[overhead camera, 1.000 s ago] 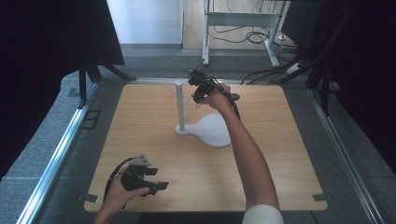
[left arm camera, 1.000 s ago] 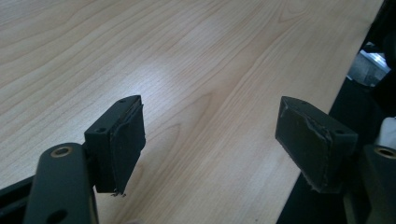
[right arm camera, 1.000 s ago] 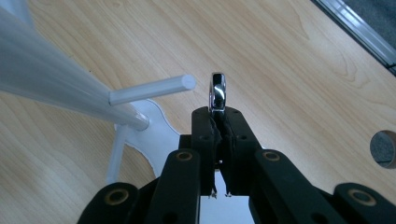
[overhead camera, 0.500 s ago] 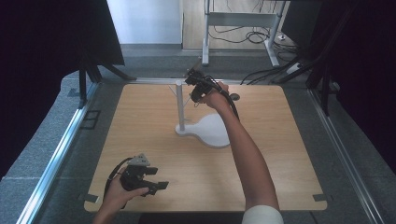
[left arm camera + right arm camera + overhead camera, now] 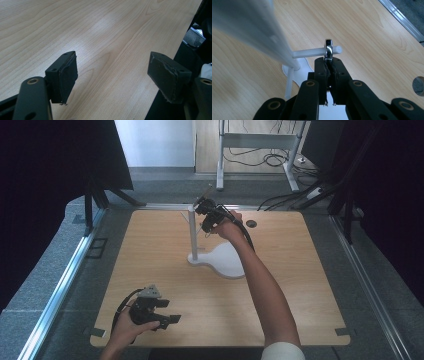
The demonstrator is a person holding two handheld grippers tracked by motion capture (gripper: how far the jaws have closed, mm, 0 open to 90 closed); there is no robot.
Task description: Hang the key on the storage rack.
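Observation:
A white stand (image 5: 222, 262) with a flat base and an upright post (image 5: 192, 232) rests at the table's middle back. My right gripper (image 5: 204, 212) is up at the top of the post. In the right gripper view its jaws (image 5: 328, 62) are shut on a small shiny metal ring (image 5: 328, 48), which sits around a thin white peg (image 5: 312, 52) near the peg's tip. The post (image 5: 249, 27) looms blurred at upper left. My left gripper (image 5: 167, 312) rests near the front left of the table, open, with nothing between its pads (image 5: 66, 75).
The wooden table (image 5: 150, 250) has a round cable hole (image 5: 251, 223) at the back right. A metal rail (image 5: 60, 285) runs along the left side. The left gripper is close to the table's front edge (image 5: 160, 95).
My right gripper with the ring has shifted slightly left, closer to the top of the post. The left gripper has stayed in place.

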